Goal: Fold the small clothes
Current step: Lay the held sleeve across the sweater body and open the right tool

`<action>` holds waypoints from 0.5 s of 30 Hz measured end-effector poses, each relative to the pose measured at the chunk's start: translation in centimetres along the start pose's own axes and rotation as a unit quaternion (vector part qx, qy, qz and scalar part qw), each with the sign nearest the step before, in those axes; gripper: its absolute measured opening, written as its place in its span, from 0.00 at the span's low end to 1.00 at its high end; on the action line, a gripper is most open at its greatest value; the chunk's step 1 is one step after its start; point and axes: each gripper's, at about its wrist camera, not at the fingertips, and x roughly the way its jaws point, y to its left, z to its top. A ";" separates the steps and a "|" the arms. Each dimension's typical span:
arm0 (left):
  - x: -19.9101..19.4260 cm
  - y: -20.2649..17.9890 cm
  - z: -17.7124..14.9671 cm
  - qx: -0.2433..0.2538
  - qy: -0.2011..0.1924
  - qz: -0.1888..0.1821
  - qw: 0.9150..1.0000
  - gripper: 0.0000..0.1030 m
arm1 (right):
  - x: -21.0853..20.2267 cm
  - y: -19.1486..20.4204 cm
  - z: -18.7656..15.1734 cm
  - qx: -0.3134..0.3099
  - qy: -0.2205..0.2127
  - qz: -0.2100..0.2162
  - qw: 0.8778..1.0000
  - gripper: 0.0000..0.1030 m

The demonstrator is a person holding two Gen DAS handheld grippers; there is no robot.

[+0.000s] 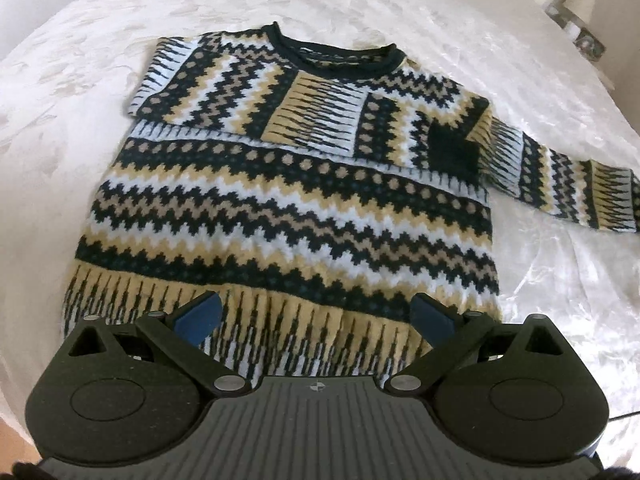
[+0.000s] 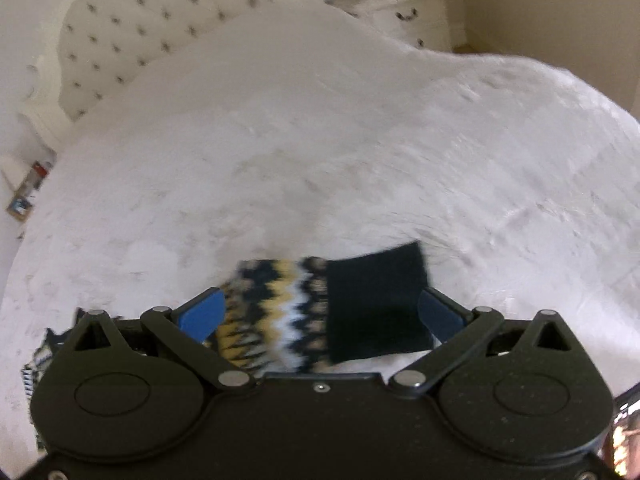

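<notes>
i see the sweater [image 1: 280,208] flat on the white bedspread [image 1: 460,32], one sleeve folded across its chest. my left gripper [image 1: 316,316] hangs spread wide above the hem. my right gripper [image 2: 320,316] is spread too, the other sleeve's cuff [image 2: 376,304] lying between its fingers, ungrasped.

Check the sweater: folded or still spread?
Partly folded. The sweater lies flat on the bed; one sleeve is folded across the chest, the other sleeve stretched out sideways.
</notes>
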 end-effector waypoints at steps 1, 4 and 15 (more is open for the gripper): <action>0.0 0.1 0.0 -0.001 0.001 0.002 1.000 0.99 | 0.6 -0.3 0.0 0.004 0.008 0.002 1.000 1.00; 0.0 0.2 -0.2 -0.001 0.005 0.009 1.000 0.99 | 1.8 -1.3 -0.4 0.026 0.027 0.006 0.999 1.00; -0.2 1.0 -0.7 0.000 0.002 0.006 1.000 0.99 | 0.1 -2.2 -0.5 0.067 0.020 0.015 0.997 0.21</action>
